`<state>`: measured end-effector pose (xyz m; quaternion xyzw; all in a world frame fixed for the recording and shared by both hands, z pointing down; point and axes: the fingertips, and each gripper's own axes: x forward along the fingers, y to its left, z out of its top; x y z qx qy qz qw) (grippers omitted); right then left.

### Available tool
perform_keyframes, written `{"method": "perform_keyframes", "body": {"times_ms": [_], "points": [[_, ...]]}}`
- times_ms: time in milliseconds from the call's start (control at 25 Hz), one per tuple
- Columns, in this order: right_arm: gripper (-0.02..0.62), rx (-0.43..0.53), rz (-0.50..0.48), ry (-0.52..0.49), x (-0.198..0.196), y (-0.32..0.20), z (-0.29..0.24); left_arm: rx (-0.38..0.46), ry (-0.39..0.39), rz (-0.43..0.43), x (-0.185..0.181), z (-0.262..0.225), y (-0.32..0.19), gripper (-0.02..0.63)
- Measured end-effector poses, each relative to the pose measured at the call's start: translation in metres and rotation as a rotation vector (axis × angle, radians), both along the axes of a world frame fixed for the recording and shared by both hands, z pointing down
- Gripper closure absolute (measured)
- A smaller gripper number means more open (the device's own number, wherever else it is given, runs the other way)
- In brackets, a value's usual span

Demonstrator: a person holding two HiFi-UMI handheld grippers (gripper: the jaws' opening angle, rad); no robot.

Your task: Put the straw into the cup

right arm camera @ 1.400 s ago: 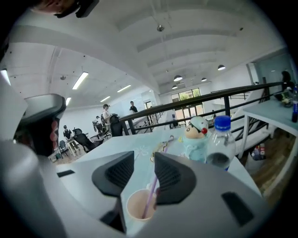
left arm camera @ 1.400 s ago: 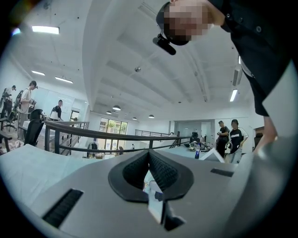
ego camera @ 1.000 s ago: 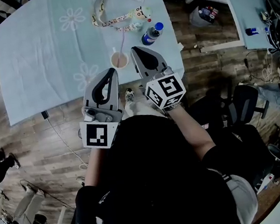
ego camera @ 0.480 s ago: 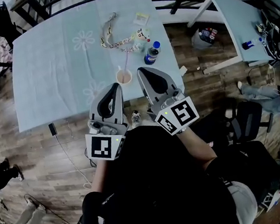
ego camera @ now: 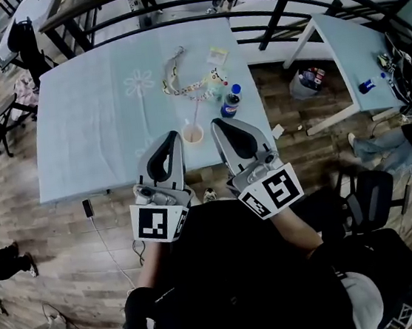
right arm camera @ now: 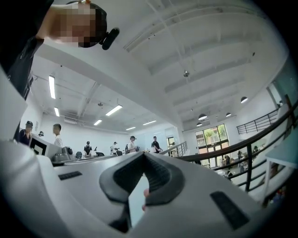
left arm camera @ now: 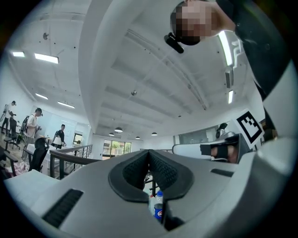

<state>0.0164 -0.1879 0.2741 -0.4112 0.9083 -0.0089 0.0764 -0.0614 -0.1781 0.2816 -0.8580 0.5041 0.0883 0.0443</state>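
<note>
A small cup (ego camera: 192,134) of pinkish drink stands near the front edge of the pale blue table (ego camera: 97,129), and a thin pink straw (ego camera: 197,114) leans out of it towards the back. My left gripper (ego camera: 168,137) hovers just left of the cup, shut and empty. Just right of the cup my right gripper (ego camera: 218,124) is likewise shut with nothing in it. Both are raised and point about level; the left gripper (left arm camera: 149,152) and the right gripper (right arm camera: 143,154) look out across the room, their pads meeting at the tips.
A blue-capped bottle (ego camera: 230,101) stands right of the cup and shows low between the left jaws (left arm camera: 159,207). A patterned lanyard (ego camera: 181,82) and a small packet (ego camera: 216,54) lie farther back. A dark railing (ego camera: 269,11) borders the table; another table (ego camera: 348,49) stands right.
Both grippers have risen and drawn back from the table towards the person. The cup with its straw has stayed put on the table.
</note>
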Motion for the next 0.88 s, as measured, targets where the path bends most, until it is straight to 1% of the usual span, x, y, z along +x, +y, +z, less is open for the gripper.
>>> {"method": "perform_keyframes", "body": {"times_ms": [120, 360, 520, 720, 880], "points": [[0.588, -0.012, -0.005, -0.016, -0.001, 0.005, 0.003, -0.033, 0.002, 0.010, 0.000, 0.008, 0.004, 0.592], [0.588, -0.028, -0.016, -0.040, 0.000, 0.007, 0.002, -0.020, -0.026, 0.038, 0.007, 0.003, 0.011, 0.594], [0.588, -0.036, -0.020, -0.046, 0.000, 0.008, 0.005, -0.035, -0.045, 0.035, 0.007, 0.008, 0.011, 0.594], [0.588, -0.045, -0.020, -0.055, 0.000, 0.010, 0.009, -0.042, -0.038, 0.034, 0.009, 0.014, 0.015, 0.594], [0.588, -0.042, -0.024, -0.042, -0.001, 0.015, 0.010, -0.056, -0.038, 0.035, 0.010, 0.016, 0.016, 0.594]]}}
